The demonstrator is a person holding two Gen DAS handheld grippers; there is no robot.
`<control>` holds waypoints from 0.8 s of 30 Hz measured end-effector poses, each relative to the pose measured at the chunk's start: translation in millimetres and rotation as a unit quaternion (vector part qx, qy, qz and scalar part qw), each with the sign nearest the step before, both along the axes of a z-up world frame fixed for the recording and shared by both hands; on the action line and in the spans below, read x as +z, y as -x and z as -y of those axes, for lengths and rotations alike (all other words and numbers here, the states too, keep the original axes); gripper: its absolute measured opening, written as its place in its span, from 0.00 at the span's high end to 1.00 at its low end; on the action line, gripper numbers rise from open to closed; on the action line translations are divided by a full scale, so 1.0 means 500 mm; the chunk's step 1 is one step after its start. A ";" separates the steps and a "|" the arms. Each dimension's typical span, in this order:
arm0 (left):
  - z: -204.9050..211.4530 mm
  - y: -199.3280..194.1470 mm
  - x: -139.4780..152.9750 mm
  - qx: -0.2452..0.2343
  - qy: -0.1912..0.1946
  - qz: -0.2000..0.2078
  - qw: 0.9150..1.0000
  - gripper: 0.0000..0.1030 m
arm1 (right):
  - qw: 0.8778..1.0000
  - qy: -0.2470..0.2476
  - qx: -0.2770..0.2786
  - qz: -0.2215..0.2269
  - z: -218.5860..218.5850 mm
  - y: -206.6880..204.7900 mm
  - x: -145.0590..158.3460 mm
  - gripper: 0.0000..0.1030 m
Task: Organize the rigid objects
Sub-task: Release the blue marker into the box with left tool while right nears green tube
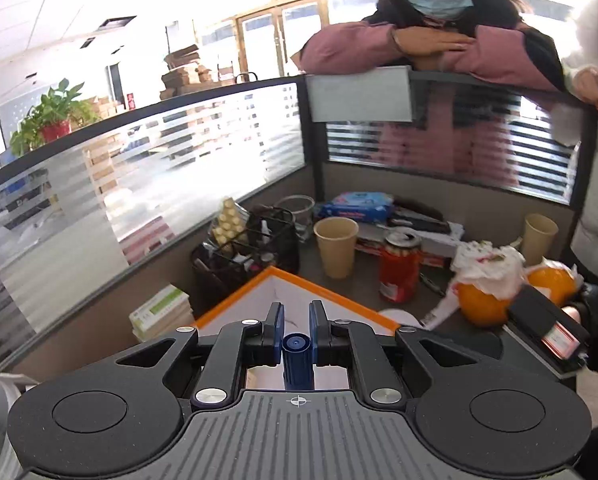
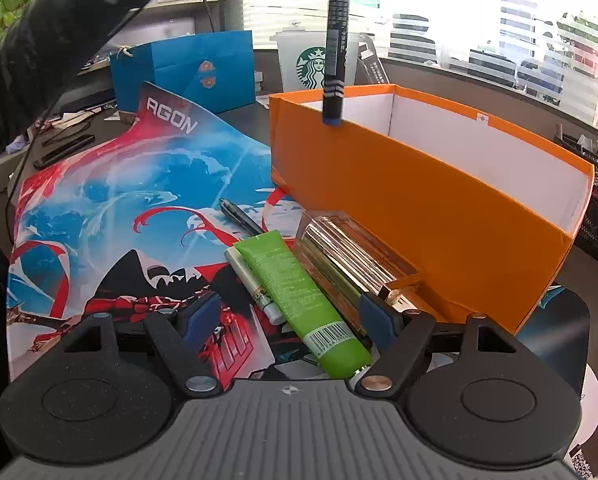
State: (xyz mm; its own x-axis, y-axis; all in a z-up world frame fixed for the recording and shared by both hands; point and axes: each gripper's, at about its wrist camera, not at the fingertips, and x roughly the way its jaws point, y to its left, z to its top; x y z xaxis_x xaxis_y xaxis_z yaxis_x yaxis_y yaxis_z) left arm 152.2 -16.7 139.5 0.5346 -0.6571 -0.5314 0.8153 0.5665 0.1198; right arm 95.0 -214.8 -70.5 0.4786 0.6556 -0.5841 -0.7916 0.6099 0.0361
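Observation:
My left gripper (image 1: 297, 316) is shut on a blue marker (image 1: 297, 360), held upright above the corner of the orange box (image 1: 235, 300). In the right wrist view the same marker (image 2: 336, 40) hangs over the orange box's near wall (image 2: 399, 200); the box's white inside shows no objects. My right gripper (image 2: 291, 320) is open, low over the mat, with its fingers either side of a green tube (image 2: 299, 292), a white pen (image 2: 255, 284) and a gold rectangular bottle (image 2: 351, 256). A black pen (image 2: 241, 218) lies just beyond them.
A colourful AGON mat (image 2: 119, 208) covers the desk. A blue bag (image 2: 187, 72) and Starbucks cup (image 2: 311, 60) stand behind. Paper cups (image 1: 336, 246), a red can (image 1: 399, 268), oranges (image 1: 483, 304) and a black mesh organizer (image 1: 247, 256) crowd the corner. People lean on the partition.

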 end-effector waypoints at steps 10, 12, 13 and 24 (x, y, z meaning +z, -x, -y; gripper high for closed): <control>0.022 -0.100 -0.029 0.023 0.011 -0.021 0.999 0.89 | 1.000 0.002 0.008 -0.016 0.001 -0.003 -0.013 0.28; 0.024 -0.117 -0.033 0.023 0.023 -0.030 0.999 0.89 | 1.000 0.000 0.009 -0.015 0.002 -0.004 -0.016 0.27; 0.026 -0.126 -0.037 0.025 0.030 -0.036 0.999 0.89 | 1.000 0.000 0.009 -0.016 0.002 -0.005 -0.017 0.27; 0.032 -0.215 -0.149 0.058 0.036 -0.096 0.993 0.89 | 1.000 0.004 0.014 -0.015 0.000 -0.009 -0.021 0.26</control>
State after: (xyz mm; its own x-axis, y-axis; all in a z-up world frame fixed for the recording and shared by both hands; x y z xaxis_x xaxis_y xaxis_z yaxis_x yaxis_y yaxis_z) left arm 259.6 -32.6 65.1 0.5027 -0.6361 -0.5854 0.7476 0.6599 -0.0752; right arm 99.6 -215.0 -81.2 0.4415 0.6637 -0.6038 -0.8075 0.5873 0.0551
